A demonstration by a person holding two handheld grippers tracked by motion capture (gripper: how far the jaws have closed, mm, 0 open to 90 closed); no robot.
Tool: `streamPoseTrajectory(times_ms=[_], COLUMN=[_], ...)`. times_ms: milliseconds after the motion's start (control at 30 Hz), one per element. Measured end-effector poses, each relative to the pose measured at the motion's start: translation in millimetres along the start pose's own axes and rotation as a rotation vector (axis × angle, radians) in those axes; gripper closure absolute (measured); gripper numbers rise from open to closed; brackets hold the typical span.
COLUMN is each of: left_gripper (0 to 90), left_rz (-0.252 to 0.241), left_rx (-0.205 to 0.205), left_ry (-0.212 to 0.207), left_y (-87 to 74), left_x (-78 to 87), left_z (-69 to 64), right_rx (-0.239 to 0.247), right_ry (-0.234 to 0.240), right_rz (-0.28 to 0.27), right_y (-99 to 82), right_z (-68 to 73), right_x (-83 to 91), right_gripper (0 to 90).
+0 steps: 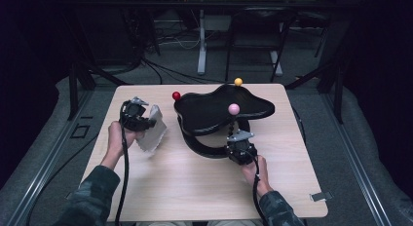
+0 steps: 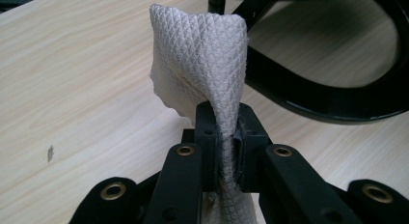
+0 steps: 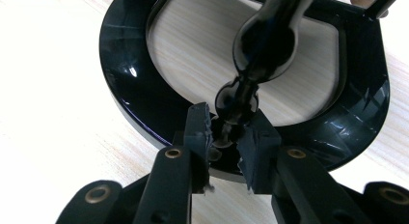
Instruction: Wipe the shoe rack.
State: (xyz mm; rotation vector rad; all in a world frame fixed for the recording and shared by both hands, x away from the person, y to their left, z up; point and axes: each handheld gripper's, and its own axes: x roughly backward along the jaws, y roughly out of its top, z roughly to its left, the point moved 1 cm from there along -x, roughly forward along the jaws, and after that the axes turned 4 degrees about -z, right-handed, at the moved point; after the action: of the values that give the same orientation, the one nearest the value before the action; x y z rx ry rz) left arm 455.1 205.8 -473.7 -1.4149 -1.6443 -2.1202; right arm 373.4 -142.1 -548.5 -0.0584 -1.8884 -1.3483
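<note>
A white textured cloth (image 2: 202,50) is pinched between the jaws of my left gripper (image 2: 226,132) and stands up above them, lifted off the table. From above, the left gripper (image 1: 146,121) holds the cloth (image 1: 155,131) at the table's left, just beside the black stand (image 1: 219,109). The stand has a wavy tray top and a ring base (image 1: 202,149). My right gripper (image 3: 229,132) is shut on the lower knob of the stand's glossy black post (image 3: 263,45), above the ring base (image 3: 125,84). In the high view, the right gripper (image 1: 237,141) sits at the stand's front.
Red (image 1: 176,95), yellow (image 1: 238,82) and pink (image 1: 234,108) balls stick up around the stand's tray. The light wooden table (image 1: 195,187) has open room in front. A small clip (image 1: 320,196) lies at its front right corner. Desk legs and cables stand beyond the table.
</note>
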Motion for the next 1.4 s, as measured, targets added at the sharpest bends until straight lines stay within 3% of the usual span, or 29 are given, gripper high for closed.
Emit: streamPoseTrajectory(times_ms=[367,667,800,1233,1400], left_gripper=[82.5,82.5,82.5,82.6,82.5], left_rz=[0.014,0.021,0.02,0.006,-0.018], left_rx=[-0.049,-0.033,-0.011,-0.055,-0.057], left_ry=[-0.021,-0.017,-0.038,-0.096,-0.139], left_y=[33.6,47.6,52.4,46.2,41.8], left_x=[-18.7,-30.0,-35.1,-26.1,-17.1], left_z=[-8.4,-7.5,-7.9,-28.0,-35.3], right_rx=[-0.012,-0.013,-0.015,-0.012,-0.018], right_ry=[0.001,0.007,0.011,0.009,0.007], right_rz=[0.0,0.007,0.01,0.002,0.005], right_y=[-0.6,-0.9,-1.1,-1.5,-1.5], right_z=[-0.1,-0.4,-0.8,-1.0,-0.8], right_x=[0.0,0.4,0.3,-1.5,-1.5], right_gripper=[74.5,74.3,74.2,74.1,74.0])
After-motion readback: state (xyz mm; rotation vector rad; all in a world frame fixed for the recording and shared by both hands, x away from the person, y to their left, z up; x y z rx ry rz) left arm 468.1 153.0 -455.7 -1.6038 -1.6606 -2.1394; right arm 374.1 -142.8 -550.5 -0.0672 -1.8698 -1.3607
